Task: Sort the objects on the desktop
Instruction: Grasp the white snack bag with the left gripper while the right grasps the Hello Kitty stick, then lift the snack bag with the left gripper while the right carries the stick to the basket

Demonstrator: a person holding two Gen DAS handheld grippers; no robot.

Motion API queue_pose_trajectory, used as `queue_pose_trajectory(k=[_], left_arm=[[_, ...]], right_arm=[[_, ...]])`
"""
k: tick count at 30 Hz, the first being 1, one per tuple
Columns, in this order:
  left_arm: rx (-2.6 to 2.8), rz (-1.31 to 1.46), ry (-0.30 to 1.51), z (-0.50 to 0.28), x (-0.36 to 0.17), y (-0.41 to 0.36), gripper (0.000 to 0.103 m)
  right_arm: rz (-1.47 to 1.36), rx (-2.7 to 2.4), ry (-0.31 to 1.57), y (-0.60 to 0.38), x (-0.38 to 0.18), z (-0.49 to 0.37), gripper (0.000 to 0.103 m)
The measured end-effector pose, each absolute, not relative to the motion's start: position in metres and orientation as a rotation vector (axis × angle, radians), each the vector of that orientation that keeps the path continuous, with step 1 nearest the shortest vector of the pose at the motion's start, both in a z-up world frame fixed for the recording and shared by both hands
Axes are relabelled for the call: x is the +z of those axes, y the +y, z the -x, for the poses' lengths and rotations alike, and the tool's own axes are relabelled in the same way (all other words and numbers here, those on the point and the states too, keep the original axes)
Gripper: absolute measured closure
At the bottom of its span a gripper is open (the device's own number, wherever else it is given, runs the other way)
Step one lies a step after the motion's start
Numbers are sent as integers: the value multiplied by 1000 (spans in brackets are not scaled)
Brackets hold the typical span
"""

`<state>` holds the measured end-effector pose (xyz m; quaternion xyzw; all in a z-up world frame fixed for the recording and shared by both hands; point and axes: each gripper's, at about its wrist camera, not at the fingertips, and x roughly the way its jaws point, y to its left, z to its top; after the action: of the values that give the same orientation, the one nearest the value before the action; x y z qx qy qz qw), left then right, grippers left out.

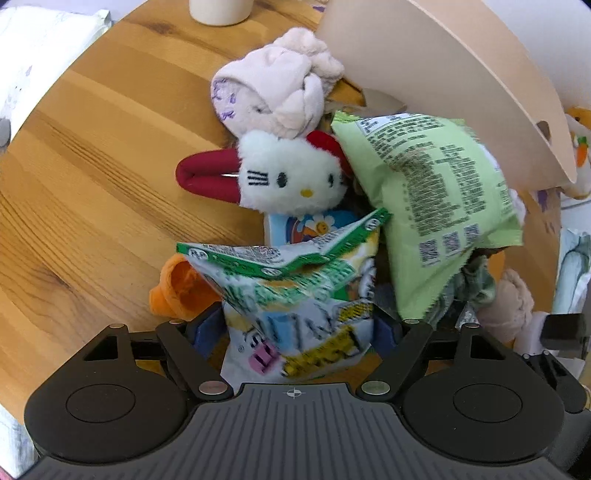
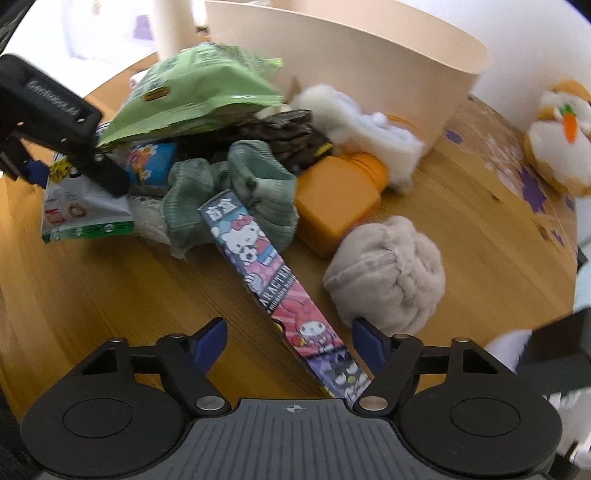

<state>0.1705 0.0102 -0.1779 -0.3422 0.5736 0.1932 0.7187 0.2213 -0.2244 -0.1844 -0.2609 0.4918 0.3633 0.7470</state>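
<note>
My left gripper (image 1: 295, 328) stands around a white and green snack packet (image 1: 295, 291), jaws on both its sides; the packet's lower end sits between the blue pads. It also shows in the right wrist view (image 2: 81, 210). Beyond it lie a Hello Kitty plush (image 1: 291, 177), a light green snack bag (image 1: 439, 195) and a rolled pink sock (image 1: 277, 88). My right gripper (image 2: 290, 341) is open, with a long Sanrio character box (image 2: 280, 280) lying between its fingers, untouched. A grey sock ball (image 2: 388, 269) lies just right of it.
A beige tub (image 2: 369, 66) lies tipped on the round wooden table (image 1: 92, 166). An orange block (image 2: 340, 192), a green sock (image 2: 236, 184) and white stuffing (image 2: 354, 118) sit in the pile. A carrot plush (image 2: 561, 129) lies far right. A cream cup (image 1: 219, 11) stands at the back.
</note>
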Motion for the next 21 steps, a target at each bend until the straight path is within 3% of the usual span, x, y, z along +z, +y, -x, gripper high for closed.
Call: queue_pose_trajectory(k=[5,7,13,21], left_arm=[[411,725,1258,-172,-177,6,27],[383,727,1268,-173,-176,7,30],[343,703,1255,-168,-170,10,38],[282,675,1224,-157,-157,14,40]], right_arm=[[580,854,1082,-217,-186,-218,34],[570,874,1101,-217,-188,-218,48],[466,920,1177,-225,-188,-223,77],[384,873,1186,-240,-179,-216,82]])
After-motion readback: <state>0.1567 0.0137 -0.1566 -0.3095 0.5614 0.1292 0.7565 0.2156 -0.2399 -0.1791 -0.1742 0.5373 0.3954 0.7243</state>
